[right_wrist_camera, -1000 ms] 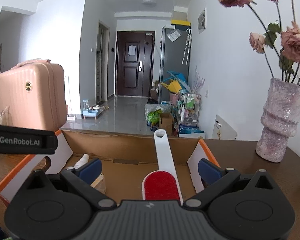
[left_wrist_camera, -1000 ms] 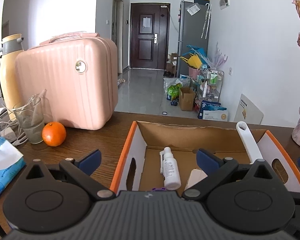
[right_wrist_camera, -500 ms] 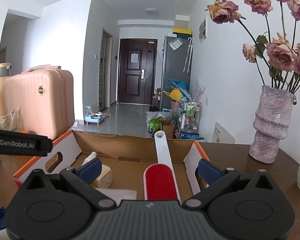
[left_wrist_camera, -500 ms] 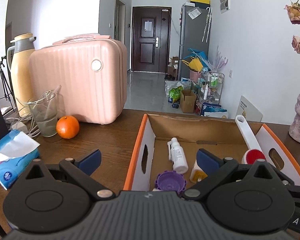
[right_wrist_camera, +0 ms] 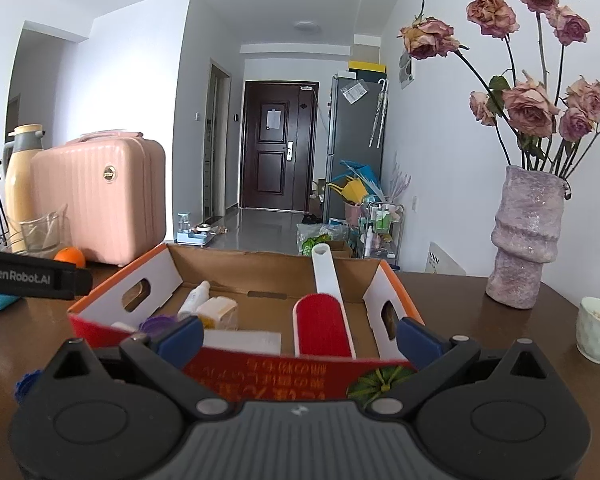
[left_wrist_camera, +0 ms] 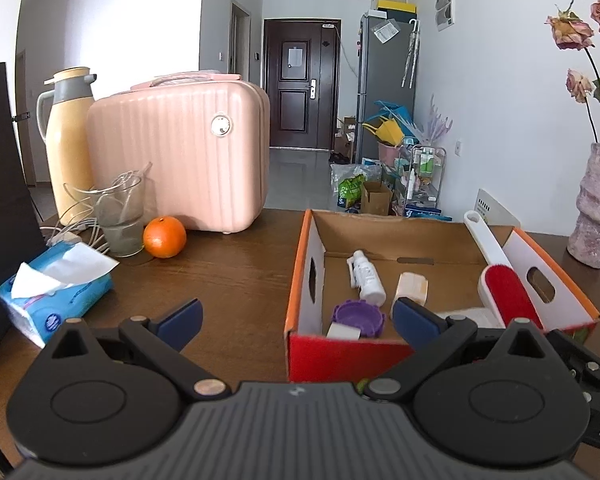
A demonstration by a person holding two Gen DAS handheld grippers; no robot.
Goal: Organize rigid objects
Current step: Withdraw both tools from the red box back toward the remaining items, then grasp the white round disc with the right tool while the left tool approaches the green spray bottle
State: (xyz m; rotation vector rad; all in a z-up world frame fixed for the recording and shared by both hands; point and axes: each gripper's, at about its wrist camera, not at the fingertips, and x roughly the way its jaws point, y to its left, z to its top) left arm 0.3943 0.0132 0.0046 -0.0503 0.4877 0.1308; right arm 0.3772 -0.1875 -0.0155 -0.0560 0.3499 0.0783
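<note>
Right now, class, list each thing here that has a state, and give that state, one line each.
Left gripper: open, empty.
Right gripper: open, empty.
Cardboard box: open-topped, holding items.
Spray bottle: lying flat in box.
Lint brush: handle propped on box's far wall.
Pink suitcase: closed, upright.
Tissue pack: open, tissue protruding.

Both wrist views look forward, low over the bench (left_wrist_camera: pixel 240 280), close behind the cardboard box (left_wrist_camera: pixel 396 236) (right_wrist_camera: pixel 272 270); both share it and the far door (right_wrist_camera: pixel 278 148).

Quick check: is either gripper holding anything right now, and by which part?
Nothing is held. The left gripper and right gripper are both open and empty.
</note>
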